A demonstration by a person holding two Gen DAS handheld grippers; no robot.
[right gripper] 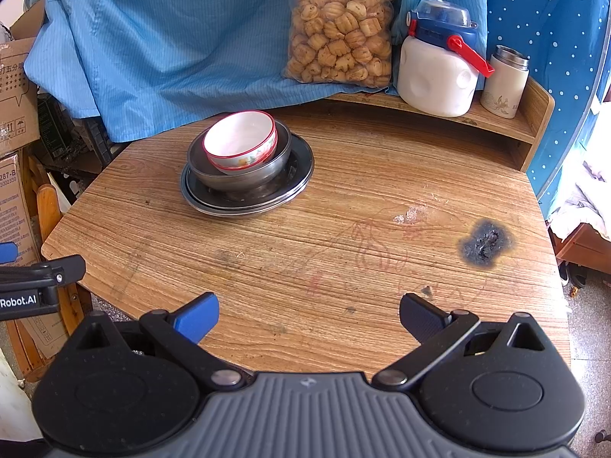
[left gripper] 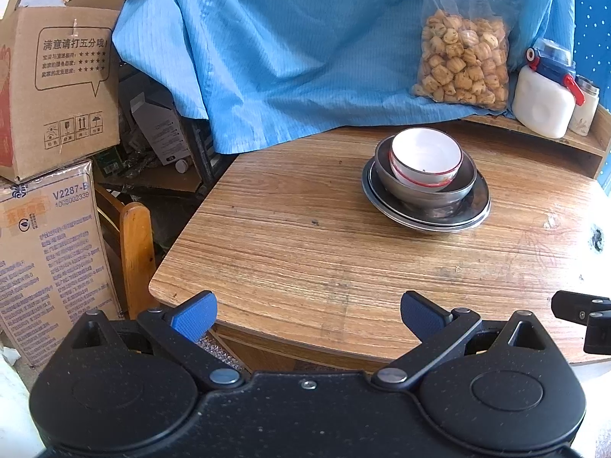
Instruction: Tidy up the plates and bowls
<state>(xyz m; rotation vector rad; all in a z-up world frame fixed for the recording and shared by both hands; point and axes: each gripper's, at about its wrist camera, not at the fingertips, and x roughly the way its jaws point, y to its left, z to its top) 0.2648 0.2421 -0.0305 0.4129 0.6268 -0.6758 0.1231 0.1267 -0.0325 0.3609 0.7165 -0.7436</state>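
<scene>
On the wooden table (right gripper: 343, 206), toward its far left part, the dishes sit in one nested stack: a white bowl with a red rim (right gripper: 241, 140) rests tilted inside a grey metal bowl (right gripper: 236, 175), and that metal bowl stands on stacked metal plates (right gripper: 294, 187). From the left wrist view the same stack shows right of centre, the white bowl (left gripper: 425, 156) leaning inside the metal bowl (left gripper: 427, 191) on the plates (left gripper: 473, 210).

Both tools hang at the near edge of the table, well apart from the stack. The left gripper (left gripper: 308, 315) has its blue-padded fingers (left gripper: 194, 315) spread wide with nothing between them, only tabletop showing in the gap. The right gripper (right gripper: 309, 316) is likewise spread wide and holds nothing; part of the left tool pokes in at the left edge of its view.

Behind the stack a blue cloth (right gripper: 172, 49) drapes down to the table. A low wooden shelf (right gripper: 496, 122) along the back carries a clear bag of biscuits (right gripper: 341, 38), a white jug with a blue lid and red latch (right gripper: 437, 72), and a small white flask (right gripper: 504, 84). A dark burn mark (right gripper: 485, 248) scars the tabletop on the right. Cardboard boxes (left gripper: 57, 95) are piled off to the left, beside a wooden chair (left gripper: 135, 252).
</scene>
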